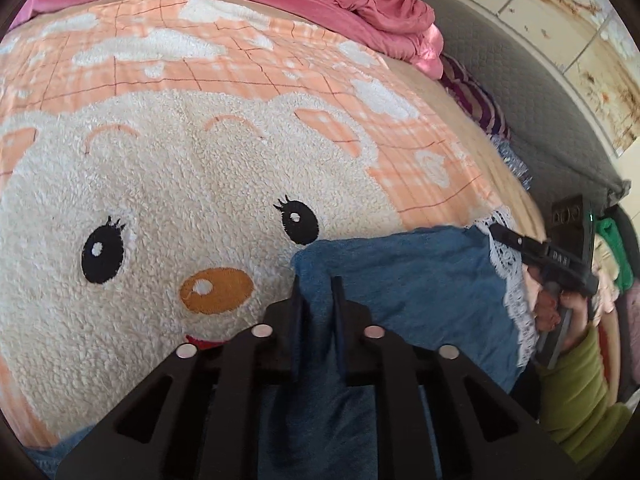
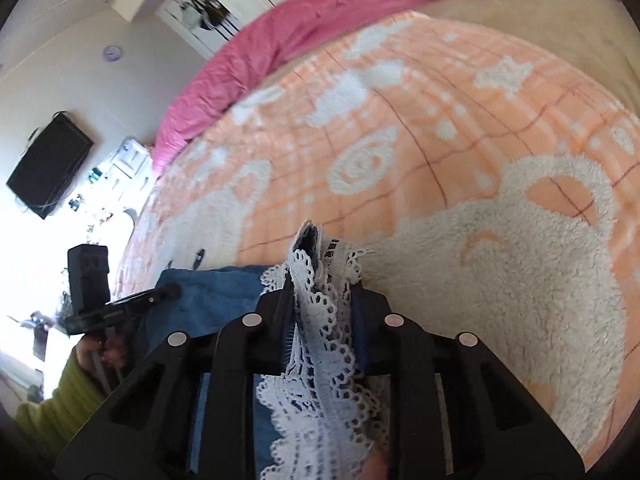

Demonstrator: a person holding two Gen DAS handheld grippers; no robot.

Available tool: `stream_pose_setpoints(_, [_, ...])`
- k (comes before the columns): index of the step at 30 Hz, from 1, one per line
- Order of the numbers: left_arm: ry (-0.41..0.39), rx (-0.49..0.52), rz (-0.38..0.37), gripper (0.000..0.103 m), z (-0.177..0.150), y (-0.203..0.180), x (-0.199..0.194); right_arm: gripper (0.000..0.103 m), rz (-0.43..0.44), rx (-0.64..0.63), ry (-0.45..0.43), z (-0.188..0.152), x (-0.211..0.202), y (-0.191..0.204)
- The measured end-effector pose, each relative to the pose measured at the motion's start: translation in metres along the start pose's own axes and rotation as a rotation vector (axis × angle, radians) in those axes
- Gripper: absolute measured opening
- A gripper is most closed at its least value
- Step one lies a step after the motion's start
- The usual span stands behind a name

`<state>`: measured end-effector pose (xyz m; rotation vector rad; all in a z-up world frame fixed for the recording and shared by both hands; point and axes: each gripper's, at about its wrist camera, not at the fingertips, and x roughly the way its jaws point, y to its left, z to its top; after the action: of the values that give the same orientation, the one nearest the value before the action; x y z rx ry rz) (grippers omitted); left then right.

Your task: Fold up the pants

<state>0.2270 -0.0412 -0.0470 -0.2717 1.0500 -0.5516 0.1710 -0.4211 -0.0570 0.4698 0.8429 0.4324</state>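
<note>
Two views showed one moment. From the left wrist, the left gripper [image 1: 318, 292] pinched the blue pants [image 1: 400, 276] lying on the blanket [image 1: 160, 160] ahead. From the right wrist, the right gripper [image 2: 320, 276] clamped their lace hem [image 2: 320, 340].

Wall-mounted television [image 2: 48, 166], bright window light
</note>
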Motion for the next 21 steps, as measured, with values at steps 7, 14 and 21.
stream_pose_setpoints(7, [-0.094,0.016,0.031,0.008,0.015,-0.011,-0.02,0.015,-0.02,-0.093,-0.152,0.021,-0.032,0.029])
stream_pose_setpoints(14, [-0.084,0.012,0.122,0.008,0.028,-0.007,0.003,0.015,-0.268,-0.176,-0.017,0.041,0.016,0.024])
stream_pose_setpoints(21, [-0.081,-0.039,0.115,0.017,0.021,0.01,0.015,0.028,-0.362,-0.175,0.046,0.032,0.044,0.011])
